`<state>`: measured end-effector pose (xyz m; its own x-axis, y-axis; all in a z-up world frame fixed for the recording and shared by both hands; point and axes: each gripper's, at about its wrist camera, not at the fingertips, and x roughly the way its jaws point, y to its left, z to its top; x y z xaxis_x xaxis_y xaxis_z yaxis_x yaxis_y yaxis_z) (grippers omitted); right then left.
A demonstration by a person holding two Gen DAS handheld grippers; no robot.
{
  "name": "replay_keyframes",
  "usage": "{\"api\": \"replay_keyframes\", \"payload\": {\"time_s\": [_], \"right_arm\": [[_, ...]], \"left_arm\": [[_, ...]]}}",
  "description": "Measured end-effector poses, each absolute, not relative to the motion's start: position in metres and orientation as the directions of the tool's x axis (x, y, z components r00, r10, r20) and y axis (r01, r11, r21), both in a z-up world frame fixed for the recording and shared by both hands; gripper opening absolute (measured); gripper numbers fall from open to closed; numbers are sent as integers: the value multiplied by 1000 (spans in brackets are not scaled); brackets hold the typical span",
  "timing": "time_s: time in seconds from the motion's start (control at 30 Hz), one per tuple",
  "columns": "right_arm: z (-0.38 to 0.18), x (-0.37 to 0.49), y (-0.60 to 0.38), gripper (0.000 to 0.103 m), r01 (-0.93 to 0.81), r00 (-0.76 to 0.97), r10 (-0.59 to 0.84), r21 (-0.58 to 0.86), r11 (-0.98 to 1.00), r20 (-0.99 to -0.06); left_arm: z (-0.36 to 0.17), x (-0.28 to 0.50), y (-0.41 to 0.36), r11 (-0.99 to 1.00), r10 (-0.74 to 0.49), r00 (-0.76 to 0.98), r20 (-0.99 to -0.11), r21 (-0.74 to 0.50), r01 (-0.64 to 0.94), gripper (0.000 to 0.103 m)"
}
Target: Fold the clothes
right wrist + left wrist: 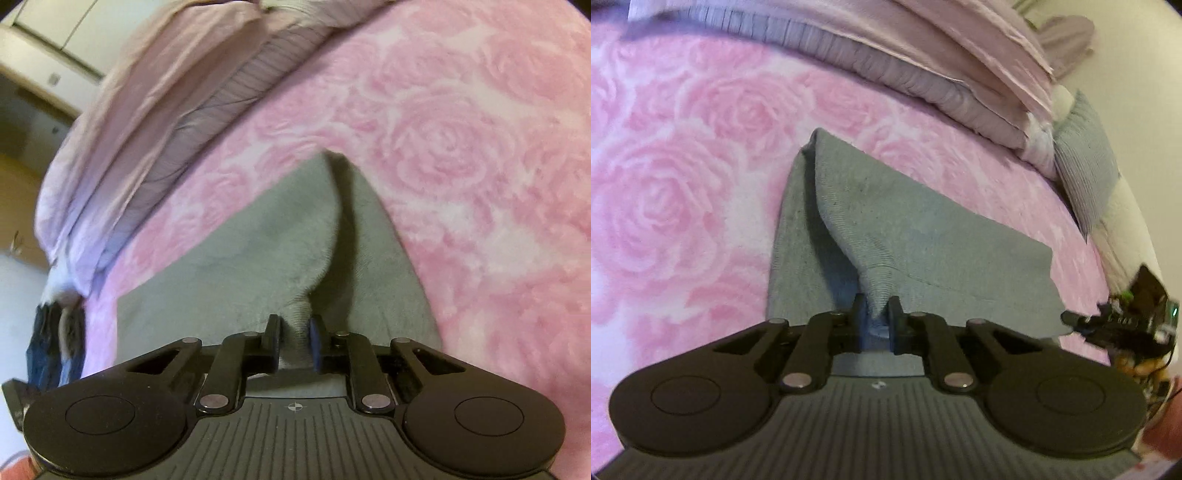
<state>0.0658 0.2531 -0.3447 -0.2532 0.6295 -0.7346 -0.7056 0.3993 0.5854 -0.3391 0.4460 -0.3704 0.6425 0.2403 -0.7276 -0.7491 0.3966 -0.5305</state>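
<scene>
Left gripper [877,314] clamped on a pinched fold of grey knit garment [923,240]. Right gripper [294,339] likewise clamped on it. Garment lies on pink rose-print blanket [683,184].

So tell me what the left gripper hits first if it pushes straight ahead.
Probably the grey cloth itself: the left gripper is shut on a pinched fold, and more cloth lies just ahead on the pink rose blanket.

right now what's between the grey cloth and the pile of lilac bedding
Only bare rose-print pink blanket lies between the grey cloth and the lilac bedding; nothing rests on that stretch. Both wrist views show it.
</scene>
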Motion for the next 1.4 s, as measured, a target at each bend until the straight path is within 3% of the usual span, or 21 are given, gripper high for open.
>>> {"api": "replay_keyframes", "payload": {"time_s": [0.2,0.5,0.57,0.7,0.77,0.9,1.17,1.27,1.4], "right_arm": [[-345,52,227,12,-737,-246,550,523,429,-798],[-347,42,207,12,-740,-232,533,503,447,-814],[-353,39,208,12,-753,-213,516,476,454,-829],[-353,32,217,26,-794,-145,454,378,477,-879],[-340,28,223,34,-831,-40,439,274,485,-898],[-316,19,240,34,-910,123,538,123,397,-834],[-340,14,317,34,-971,77,676,100,219,-733],[-364,28,337,34,-972,84,642,79,221,-762],[-378,63,330,34,-971,78,617,80,224,-783]], "left_arm": [[-372,-341,403,464,196,605,-772,-470,-751,8],[-378,-344,378,473,222,571,-790,-425,-772,8],[-385,-340,379,471,209,547,-811,-407,-783,13],[-377,-337,381,498,219,484,-847,-329,-802,26],[-366,-340,384,505,266,451,-852,-275,-818,26],[-350,-336,412,520,375,417,-828,-184,-834,26],[-373,-257,480,636,456,426,-782,-48,-770,26],[-398,-249,490,672,440,399,-804,0,-740,30],[-391,-266,496,667,446,398,-802,2,-745,28]]}}
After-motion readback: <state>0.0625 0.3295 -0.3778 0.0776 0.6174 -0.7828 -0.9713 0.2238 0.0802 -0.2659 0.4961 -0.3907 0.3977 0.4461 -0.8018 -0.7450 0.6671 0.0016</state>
